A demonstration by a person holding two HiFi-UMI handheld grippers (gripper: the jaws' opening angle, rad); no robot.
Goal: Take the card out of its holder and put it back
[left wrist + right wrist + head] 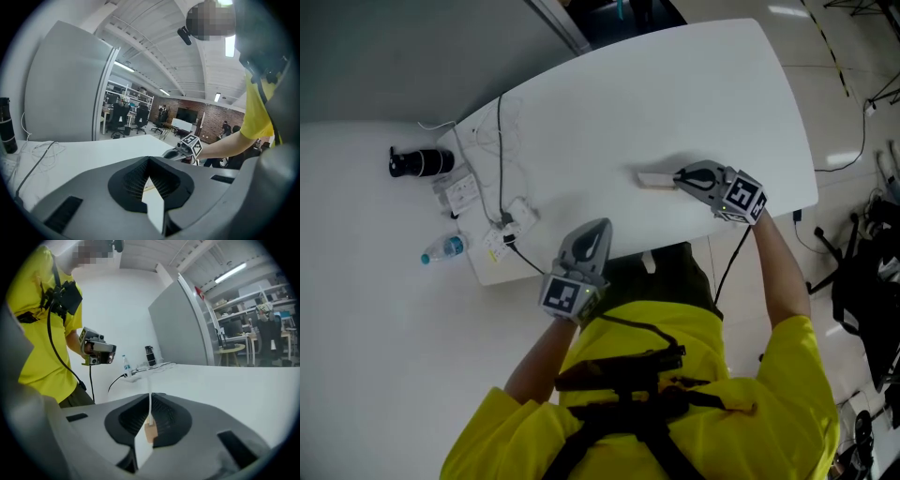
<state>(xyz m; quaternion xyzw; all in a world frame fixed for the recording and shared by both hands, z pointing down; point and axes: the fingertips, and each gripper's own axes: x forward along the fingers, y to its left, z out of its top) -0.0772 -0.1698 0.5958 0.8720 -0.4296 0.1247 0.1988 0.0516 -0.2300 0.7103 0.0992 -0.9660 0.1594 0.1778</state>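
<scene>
On the white table (675, 94) a thin white card (649, 176) stands in a small wooden holder (660, 185) near the front right edge. My right gripper (678, 178) reaches it from the right. In the right gripper view the card (150, 405) shows edge-on, pinched between the jaws of that gripper (150, 397), with the wooden holder (150, 432) just below. My left gripper (602, 225) hovers at the table's near edge, well left of the card. In the left gripper view this gripper (149, 161) is shut with nothing in it.
At the table's left end lie a power strip with plugs (502, 225) and loose white cables (500, 141). A black cylinder (420, 161) and a water bottle (443, 249) lie beyond that end. Office chairs and desks stand in the background.
</scene>
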